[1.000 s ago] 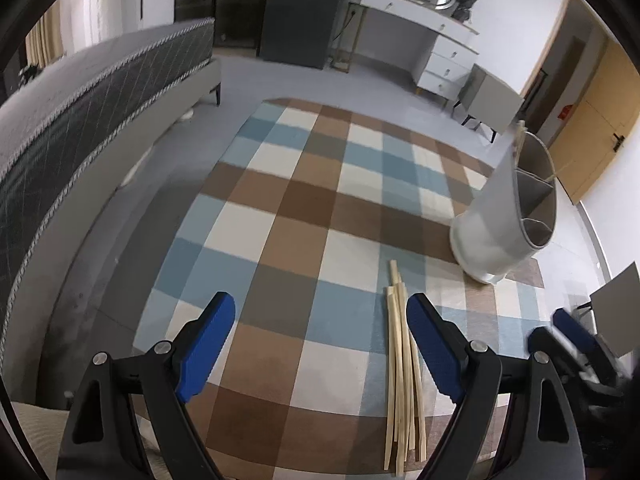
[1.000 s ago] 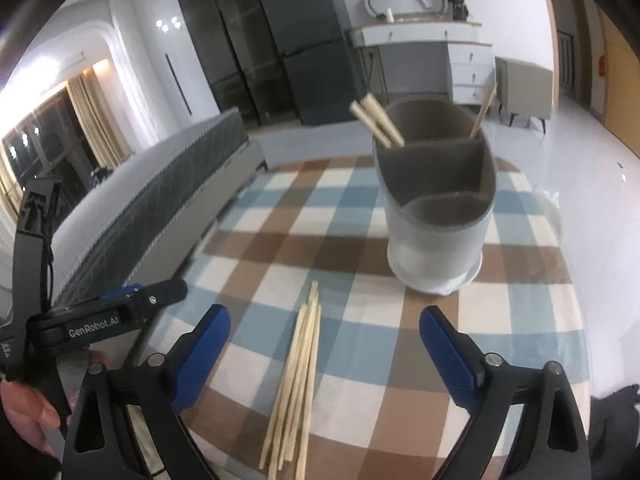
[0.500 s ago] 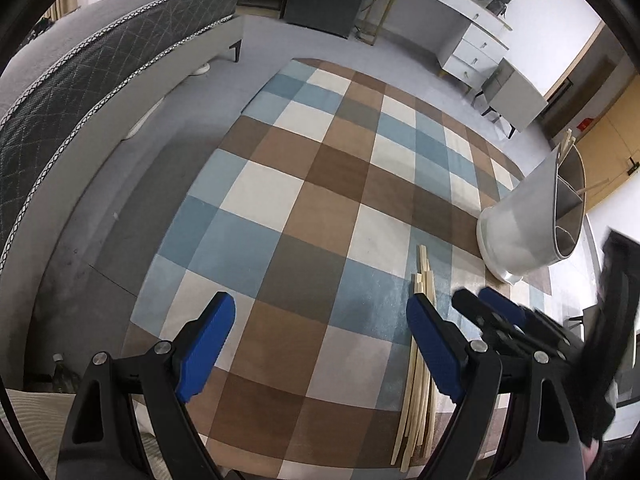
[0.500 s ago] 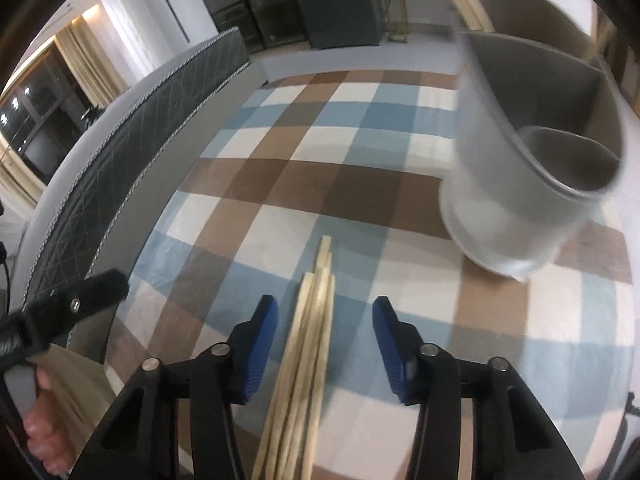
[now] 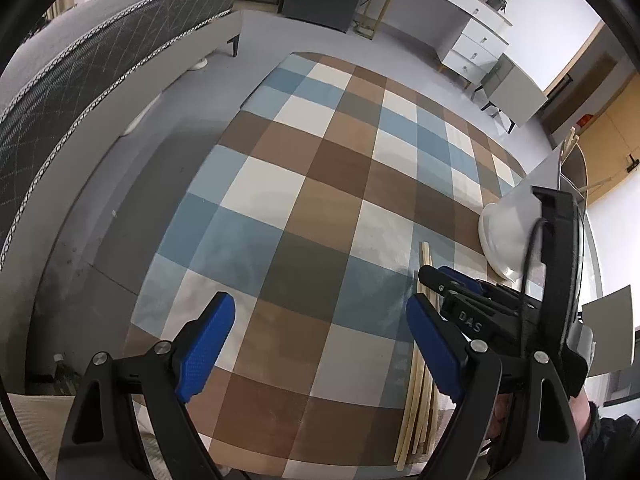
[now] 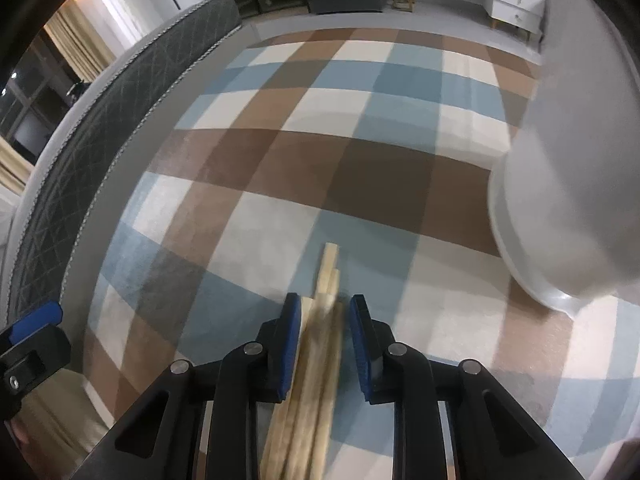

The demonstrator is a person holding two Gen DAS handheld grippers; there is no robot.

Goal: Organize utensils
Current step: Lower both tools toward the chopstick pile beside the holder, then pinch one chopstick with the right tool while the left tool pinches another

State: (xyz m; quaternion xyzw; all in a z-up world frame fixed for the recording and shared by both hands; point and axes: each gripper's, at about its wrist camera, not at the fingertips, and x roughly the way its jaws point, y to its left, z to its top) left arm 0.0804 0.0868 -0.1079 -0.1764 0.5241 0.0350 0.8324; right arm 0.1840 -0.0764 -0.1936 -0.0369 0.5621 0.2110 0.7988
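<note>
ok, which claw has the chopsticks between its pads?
The right claw: its blue pads have just been closing around the chopstick bundle on the checked cloth. The left claw is wide open, nothing between.

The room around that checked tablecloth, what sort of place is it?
Most likely a bedroom or studio flat. A quilted grey bed runs along one side, a white dressing table with drawers stands at the far wall, and a table under the checked cloth holds chopsticks beside a grey utensil holder.

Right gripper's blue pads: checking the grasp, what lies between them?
A bundle of wooden chopsticks lies between the right gripper pads, seen in the right wrist view.
</note>
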